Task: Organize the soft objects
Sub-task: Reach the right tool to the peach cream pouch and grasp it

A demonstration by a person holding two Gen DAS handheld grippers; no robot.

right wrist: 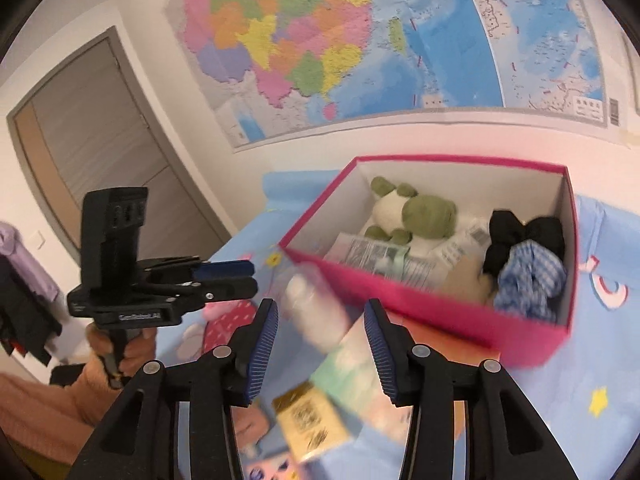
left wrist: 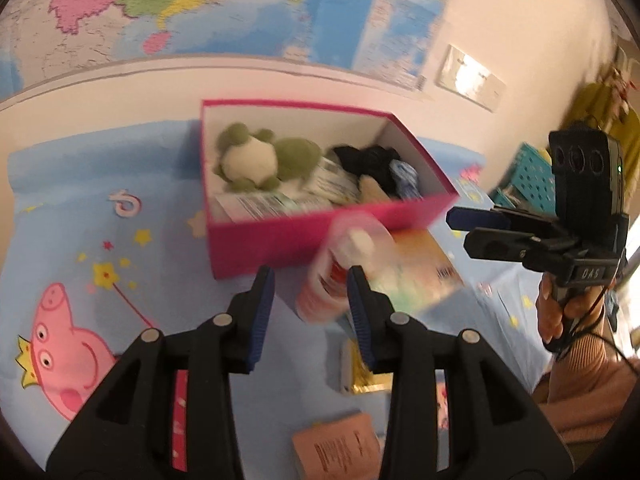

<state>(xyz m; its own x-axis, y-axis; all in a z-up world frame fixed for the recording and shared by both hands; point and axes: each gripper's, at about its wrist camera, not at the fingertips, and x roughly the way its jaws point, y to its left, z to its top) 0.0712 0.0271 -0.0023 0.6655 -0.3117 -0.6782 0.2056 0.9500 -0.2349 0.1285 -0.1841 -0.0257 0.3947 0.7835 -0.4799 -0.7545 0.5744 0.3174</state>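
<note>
An open pink box (left wrist: 280, 240) (right wrist: 420, 300) stands on the blue cartoon bedsheet (left wrist: 60, 208). Inside lie a green and white frog plush (left wrist: 256, 160) (right wrist: 412, 212), a black cloth (left wrist: 368, 160) (right wrist: 520, 236), a blue checked fabric piece (left wrist: 406, 176) (right wrist: 528, 280) and flat packets (left wrist: 264, 202). My left gripper (left wrist: 310, 276) (right wrist: 252, 278) hovers open in front of the box with nothing between its fingers. My right gripper (right wrist: 320, 308) (left wrist: 464, 230) is open too, just right of the box, holding nothing. A blurred clear bottle (left wrist: 340, 276) (right wrist: 316, 312) lies on the sheet beyond both.
A pastel packet (left wrist: 420, 276) (right wrist: 360, 368), a gold box (right wrist: 312, 420) (left wrist: 368, 376) and a pink card (left wrist: 336, 448) lie on the sheet near the box. A teal basket (left wrist: 528, 176) stands far right. The map wall is behind; a door (right wrist: 100, 140) stands left.
</note>
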